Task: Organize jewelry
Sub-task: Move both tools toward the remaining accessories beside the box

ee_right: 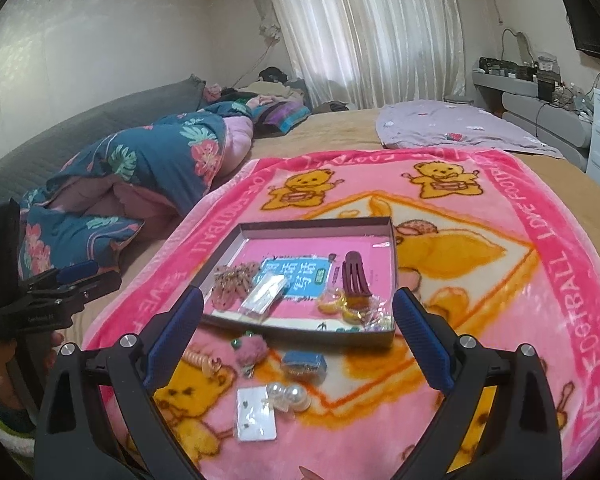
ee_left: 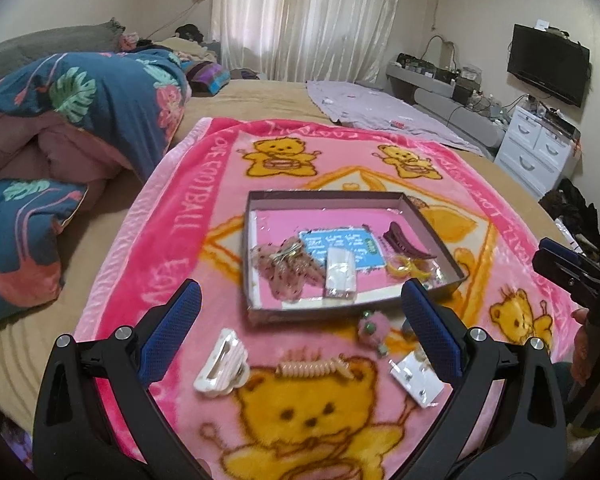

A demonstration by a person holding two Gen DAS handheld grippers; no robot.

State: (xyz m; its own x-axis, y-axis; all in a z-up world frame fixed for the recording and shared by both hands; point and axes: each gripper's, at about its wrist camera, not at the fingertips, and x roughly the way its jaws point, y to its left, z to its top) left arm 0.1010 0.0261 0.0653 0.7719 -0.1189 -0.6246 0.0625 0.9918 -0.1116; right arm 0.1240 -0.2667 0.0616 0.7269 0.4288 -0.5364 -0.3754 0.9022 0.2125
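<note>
A pink teddy-bear blanket (ee_left: 172,240) covers the bed, with the shallow jewelry box (ee_left: 432,228) on it holding a maroon hair claw (ee_right: 356,276). In front lie a white hair claw (ee_left: 220,364), a pearl hair tie (ee_right: 288,394) and an earring card (ee_right: 256,414). Left gripper (ee_left: 300,320) and right gripper (ee_right: 296,328) both hover with jaws spread, empty.

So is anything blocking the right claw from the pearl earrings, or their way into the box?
Nothing visible blocks it. The right claw is open above the pearl earrings, which lie partly on a white card. A small blue box and the tray's low front wall lie between them and the tray.
</note>
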